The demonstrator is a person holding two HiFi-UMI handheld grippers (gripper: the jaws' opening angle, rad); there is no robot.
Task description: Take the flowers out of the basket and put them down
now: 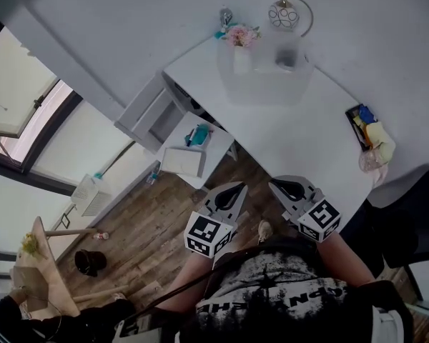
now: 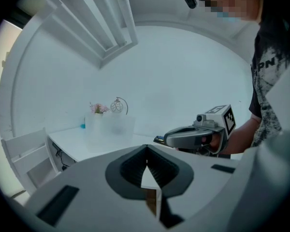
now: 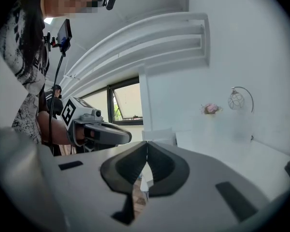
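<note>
Left gripper (image 1: pixel 237 189) and right gripper (image 1: pixel 277 185), both pressed together and empty, side by side at lower centre, aimed up-frame across the white table (image 1: pixel 293 141) toward the upright pink flowers (image 1: pixel 241 34) at top centre, well apart, likelier nearer the left.

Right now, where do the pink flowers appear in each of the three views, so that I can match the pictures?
Head view: the pink flowers are at top centre, at the far side of the white table.
Left gripper view: the pink flowers are small, left of centre, at mid height.
Right gripper view: the pink flowers are right of centre, at mid height.
Shared landmark: the round wire ornament stands just right of them in every view.
</note>
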